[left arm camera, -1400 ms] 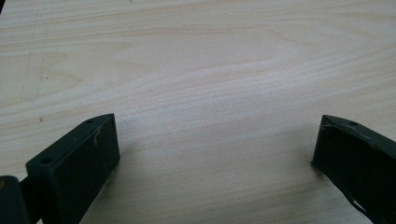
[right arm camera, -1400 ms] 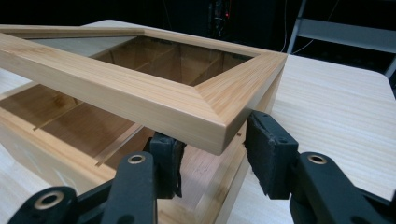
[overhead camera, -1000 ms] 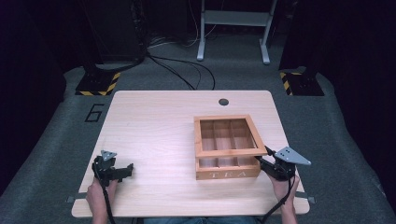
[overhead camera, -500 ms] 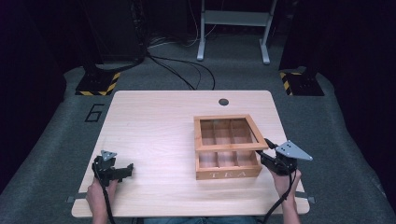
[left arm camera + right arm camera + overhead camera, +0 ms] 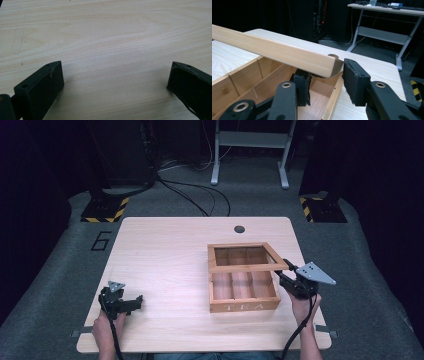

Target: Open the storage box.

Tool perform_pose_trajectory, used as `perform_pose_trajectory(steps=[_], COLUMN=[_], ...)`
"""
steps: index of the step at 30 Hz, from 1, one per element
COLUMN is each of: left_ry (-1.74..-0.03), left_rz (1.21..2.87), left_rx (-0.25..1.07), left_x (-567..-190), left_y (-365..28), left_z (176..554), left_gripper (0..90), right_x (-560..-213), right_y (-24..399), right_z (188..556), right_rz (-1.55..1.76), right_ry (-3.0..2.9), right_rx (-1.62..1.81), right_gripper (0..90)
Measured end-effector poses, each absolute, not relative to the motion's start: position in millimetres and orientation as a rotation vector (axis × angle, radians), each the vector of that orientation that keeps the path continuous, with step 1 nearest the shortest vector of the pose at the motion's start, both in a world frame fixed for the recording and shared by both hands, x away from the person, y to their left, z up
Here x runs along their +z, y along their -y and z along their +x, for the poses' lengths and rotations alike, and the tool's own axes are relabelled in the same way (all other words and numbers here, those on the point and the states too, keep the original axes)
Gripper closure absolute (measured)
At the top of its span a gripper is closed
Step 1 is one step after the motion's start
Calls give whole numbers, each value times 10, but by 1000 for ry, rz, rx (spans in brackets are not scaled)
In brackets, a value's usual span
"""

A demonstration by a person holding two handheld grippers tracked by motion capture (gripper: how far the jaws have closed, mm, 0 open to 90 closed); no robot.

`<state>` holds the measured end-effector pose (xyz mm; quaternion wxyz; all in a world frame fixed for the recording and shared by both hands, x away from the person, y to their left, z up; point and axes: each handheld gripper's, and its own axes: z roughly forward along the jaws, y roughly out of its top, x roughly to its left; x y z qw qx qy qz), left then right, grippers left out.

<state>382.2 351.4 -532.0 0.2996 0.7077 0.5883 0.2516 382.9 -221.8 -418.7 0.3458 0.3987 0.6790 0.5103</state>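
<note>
Lid (image 5: 287, 53) corner in right tongs (image 5: 324, 80) — left pad contact hidden.

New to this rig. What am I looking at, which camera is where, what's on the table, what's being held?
No robot arm here: a person holds a two-jaw black gripper in each hand at a pale wooden table.

The high view looks down from above the person's side. The other two pictures come from cameras riding on each gripper, looking along its jaws.

On the table stands a wooden tea box with compartments and a glass-paned, wood-framed lid.

The right gripper has its jaws closed on the lid's front corner; in its own view the lid frame sits tilted up between the pads, the box open beneath.

The left gripper is open on bare tabletop, holding nothing.
</note>
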Motion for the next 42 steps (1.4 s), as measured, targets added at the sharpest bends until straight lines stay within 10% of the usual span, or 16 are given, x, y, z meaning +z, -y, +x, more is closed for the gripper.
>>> perform_pose_trajectory(steps=[42], left_ry=[-1562], left_rz=[1879], left_rx=[668], left_x=[-5320], left_y=[-3514], left_z=[3822], left_gripper=[4], right_x=[-3493], right_y=[2216], right_z=[4437], right_rz=[1164], right_ry=[-1863], right_rx=[1306], right_gripper=[618])
